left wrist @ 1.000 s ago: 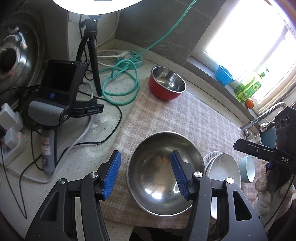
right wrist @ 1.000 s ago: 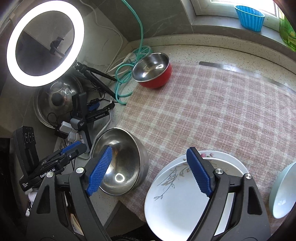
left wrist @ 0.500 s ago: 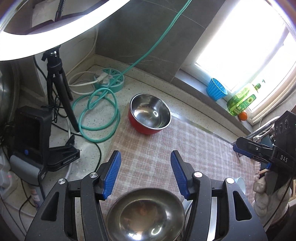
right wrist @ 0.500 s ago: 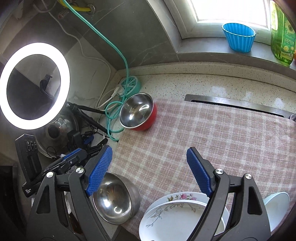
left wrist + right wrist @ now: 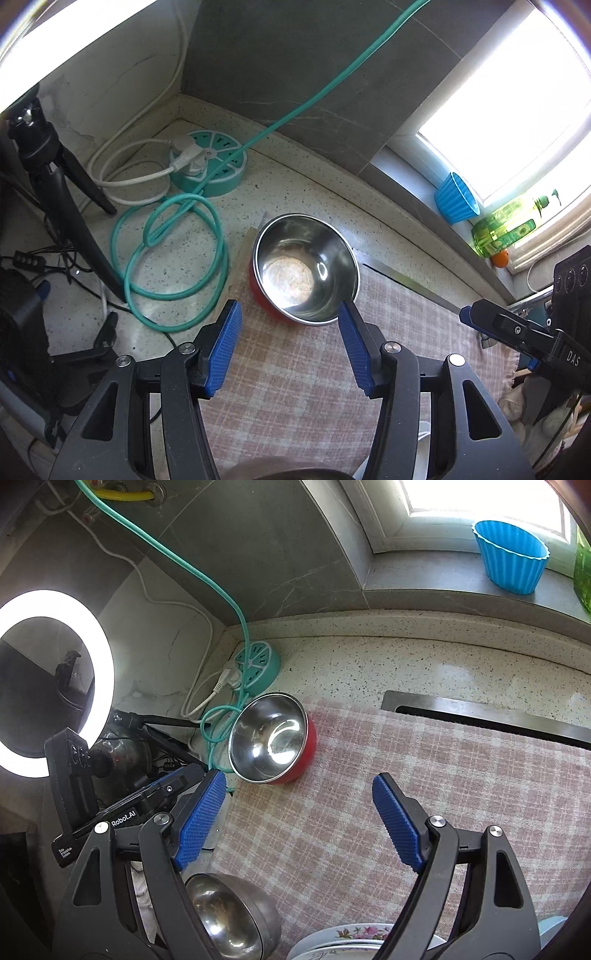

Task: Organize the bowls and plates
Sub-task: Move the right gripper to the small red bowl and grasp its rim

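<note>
Both cams swung up off the near-edge steel bowl (image 5: 229,919); left hand-held gripper (image 5: 291,347), right hand-held gripper (image 5: 303,816) wide, empty, now facing red bowl (image 5: 306,269) at bench's far-left corner — likely next pick.

1. The checked cloth (image 5: 424,775) lies bare between the red bowl (image 5: 275,738) and the near dishes, giving open passage.
2. The green cable (image 5: 166,258), round power strip (image 5: 208,168) and tripod leg (image 5: 70,214) crowd the counter left of the red bowl.
3. The steel bowl (image 5: 229,915) and flowered plate (image 5: 354,932) block the near edge.
4. Right gripper (image 5: 299,819) and left gripper (image 5: 290,343) both gape, empty.
</note>
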`<state>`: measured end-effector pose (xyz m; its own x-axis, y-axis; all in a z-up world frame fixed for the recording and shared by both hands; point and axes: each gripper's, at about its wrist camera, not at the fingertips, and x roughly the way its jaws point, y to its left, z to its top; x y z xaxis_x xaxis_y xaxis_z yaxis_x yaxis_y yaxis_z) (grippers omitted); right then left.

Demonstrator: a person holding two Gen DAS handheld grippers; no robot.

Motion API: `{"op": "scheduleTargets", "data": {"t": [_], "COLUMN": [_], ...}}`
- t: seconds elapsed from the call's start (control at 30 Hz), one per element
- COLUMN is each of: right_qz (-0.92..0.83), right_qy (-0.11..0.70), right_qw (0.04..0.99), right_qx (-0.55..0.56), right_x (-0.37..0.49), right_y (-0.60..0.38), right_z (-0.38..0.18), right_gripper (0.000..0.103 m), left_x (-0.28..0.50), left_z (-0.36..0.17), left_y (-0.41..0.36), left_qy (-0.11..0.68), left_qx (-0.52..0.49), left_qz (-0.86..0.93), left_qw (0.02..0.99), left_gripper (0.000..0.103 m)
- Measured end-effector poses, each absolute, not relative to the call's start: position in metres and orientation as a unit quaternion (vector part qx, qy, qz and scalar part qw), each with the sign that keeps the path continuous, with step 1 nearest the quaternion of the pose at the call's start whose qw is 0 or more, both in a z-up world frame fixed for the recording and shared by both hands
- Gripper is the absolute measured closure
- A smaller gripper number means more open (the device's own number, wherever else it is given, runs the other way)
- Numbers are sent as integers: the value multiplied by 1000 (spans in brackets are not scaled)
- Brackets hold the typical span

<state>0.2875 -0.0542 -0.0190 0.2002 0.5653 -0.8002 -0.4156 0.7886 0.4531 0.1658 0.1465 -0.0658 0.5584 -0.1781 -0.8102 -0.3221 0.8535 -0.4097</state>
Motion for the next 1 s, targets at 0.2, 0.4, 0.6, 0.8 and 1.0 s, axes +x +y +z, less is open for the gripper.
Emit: {"op": "scheduleTargets", "data": {"t": [0.2,0.4,0.6,0.8,1.0], "right_qz": [316,315,316,314,308], "right_qy": [566,587,598,607,618], "right_qw": [757,741,732,727,721], "right_qx": [83,85,79,68,60], "right_x": [307,321,330,336,339], "right_y": [-41,-27,-12,0,8], "right_z": [-42,-64,-81,-93,-108], "right_gripper": [31,43,52,59,72], "left_x": [184,195,200,204,207], "left_z": [-79,-87,-96,-103,-108], "left_y": [151,159,164,163,165], "left_qy": [477,484,490,498,503], "left_qx": [-262,-269,-277,-276,-274], "left_qz": [53,56,60,58,59], "left_qw": [837,831,825,820,818], "left_gripper": [59,65,69,76,88]}}
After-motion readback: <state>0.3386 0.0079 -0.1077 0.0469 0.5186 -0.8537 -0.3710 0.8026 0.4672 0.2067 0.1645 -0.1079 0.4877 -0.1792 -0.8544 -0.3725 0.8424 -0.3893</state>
